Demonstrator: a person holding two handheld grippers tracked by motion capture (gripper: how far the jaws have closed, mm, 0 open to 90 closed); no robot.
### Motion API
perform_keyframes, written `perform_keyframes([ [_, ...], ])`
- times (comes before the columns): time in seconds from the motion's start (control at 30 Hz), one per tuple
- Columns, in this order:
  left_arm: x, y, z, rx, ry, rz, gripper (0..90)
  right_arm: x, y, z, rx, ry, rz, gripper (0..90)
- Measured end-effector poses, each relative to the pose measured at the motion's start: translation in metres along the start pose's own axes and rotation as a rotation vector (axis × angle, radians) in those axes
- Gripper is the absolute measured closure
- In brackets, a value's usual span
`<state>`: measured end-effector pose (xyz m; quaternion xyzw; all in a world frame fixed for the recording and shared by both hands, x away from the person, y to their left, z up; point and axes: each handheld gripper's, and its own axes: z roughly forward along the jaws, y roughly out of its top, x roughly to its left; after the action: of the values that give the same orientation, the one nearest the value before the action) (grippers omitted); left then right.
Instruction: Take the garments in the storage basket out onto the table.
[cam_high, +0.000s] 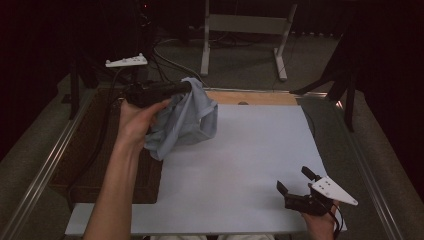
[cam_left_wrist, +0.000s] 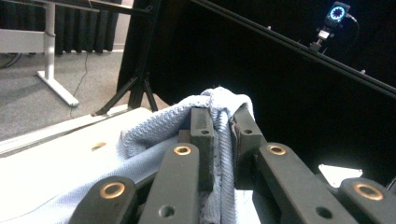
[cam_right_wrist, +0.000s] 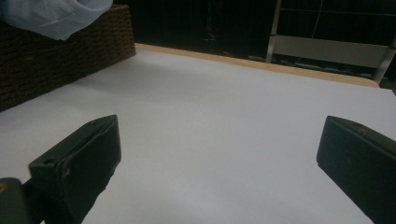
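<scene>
A light blue knitted cloth (cam_high: 185, 120) hangs bunched above the left part of the white sheet (cam_high: 250, 150). My left gripper (cam_high: 187, 87) is shut on its top fold and lifts it off the table; in the left gripper view the cloth (cam_left_wrist: 159, 128) is pinched between the two black jaws and drapes over them. At the near right edge of the sheet my right gripper (cam_high: 296, 181) stands open, low over the sheet, with nothing between its fingers. The right gripper view has a corner of the cloth (cam_right_wrist: 56, 14) at top left.
A dark woven basket (cam_high: 90, 150) stands at the left of the table, partly under the hanging cloth, and appears as a woven wall (cam_right_wrist: 56, 60) in the right gripper view. A white desk frame (cam_high: 245, 30) stands on the floor beyond the table.
</scene>
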<state>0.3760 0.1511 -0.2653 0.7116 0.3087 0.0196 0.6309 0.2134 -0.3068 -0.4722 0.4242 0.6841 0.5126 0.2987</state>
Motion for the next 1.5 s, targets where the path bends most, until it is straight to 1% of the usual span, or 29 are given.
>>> perform_keyframes([
  [0.3,-0.002,-0.002,0.013,0.012,-0.012,-0.006,84.6,0.000,0.000,0.000,0.000,-0.001,-0.001,0.2],
  [0.37,-0.001,-0.002,0.015,0.007,-0.018,-0.011,84.7,0.000,0.000,0.000,-0.001,0.000,-0.003,0.2],
  [0.5,0.000,-0.005,0.018,0.018,-0.016,-0.009,84.6,0.000,0.000,-0.001,-0.002,0.000,-0.001,0.2],
  [0.63,-0.001,-0.004,0.020,0.008,-0.024,-0.013,84.6,-0.001,0.000,-0.001,0.000,-0.002,-0.002,0.2],
  [0.87,-0.001,-0.006,0.025,0.011,-0.028,-0.018,84.7,0.000,0.000,0.000,-0.003,0.001,-0.001,0.2],
  [0.97,-0.003,-0.005,0.029,0.023,-0.030,-0.013,84.6,0.000,0.000,0.000,-0.005,0.002,-0.002,0.2],
  [1.07,-0.006,-0.002,0.033,0.023,-0.032,-0.005,84.6,0.000,0.000,0.000,-0.003,0.002,-0.003,0.2],
  [1.2,-0.008,-0.001,0.037,0.017,-0.041,-0.007,84.6,0.000,0.001,-0.001,-0.007,0.001,-0.003,0.2],
  [1.4,-0.006,-0.005,0.044,0.048,-0.029,-0.006,84.6,0.000,0.001,-0.001,-0.006,0.002,-0.002,0.2],
  [1.5,-0.005,-0.010,0.051,0.060,-0.040,-0.008,84.6,0.000,0.001,-0.001,-0.004,0.002,-0.005,0.2],
])
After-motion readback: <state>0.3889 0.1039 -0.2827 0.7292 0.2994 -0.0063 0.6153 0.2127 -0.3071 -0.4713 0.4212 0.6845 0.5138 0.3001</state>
